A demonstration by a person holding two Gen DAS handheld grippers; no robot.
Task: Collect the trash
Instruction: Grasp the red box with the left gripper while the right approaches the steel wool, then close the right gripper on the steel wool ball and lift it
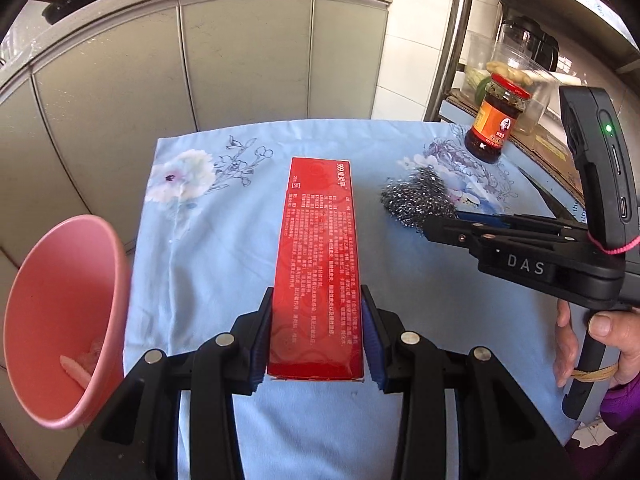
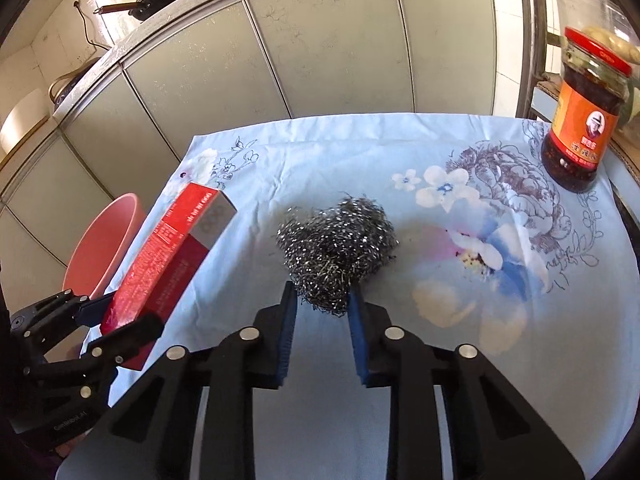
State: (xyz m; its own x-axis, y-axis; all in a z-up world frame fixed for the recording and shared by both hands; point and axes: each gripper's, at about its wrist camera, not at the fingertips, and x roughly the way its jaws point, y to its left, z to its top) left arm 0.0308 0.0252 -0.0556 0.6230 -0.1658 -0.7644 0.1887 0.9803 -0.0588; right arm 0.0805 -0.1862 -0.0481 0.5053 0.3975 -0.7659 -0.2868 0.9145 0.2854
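- The red carton (image 1: 318, 264) is being gripped near one end by the left gripper (image 1: 318, 344), whose blue pads are being pressed against its two long sides.
- In the right wrist view the same carton (image 2: 160, 264) is being held tilted, its near end lifted off the blue floral cloth (image 2: 400, 152) and its silver-faced far end being pointed up and away.
- A pink bin (image 1: 60, 296) is being shown just off the left edge of the table, below the cloth's level, with pale scraps lying in its bottom.
- The steel wool scourer (image 2: 338, 246) is being pinched at its near edge by the right gripper (image 2: 322, 300); the wire tangle is being squeezed between the two blue pads while most of the ball is being left resting on the cloth.
- In the left wrist view the right gripper (image 1: 444, 222) is being seen from the side, its tips being buried in the scourer (image 1: 418, 194), and its handle is being clasped by a hand (image 1: 592, 344) in a purple sleeve.
- A jar of chilli sauce (image 2: 580, 120) with a red lid is being left upright at the far right corner of the cloth, well apart from the scourer.
- Grey cabinet doors (image 1: 224, 60) are being shown behind the table.
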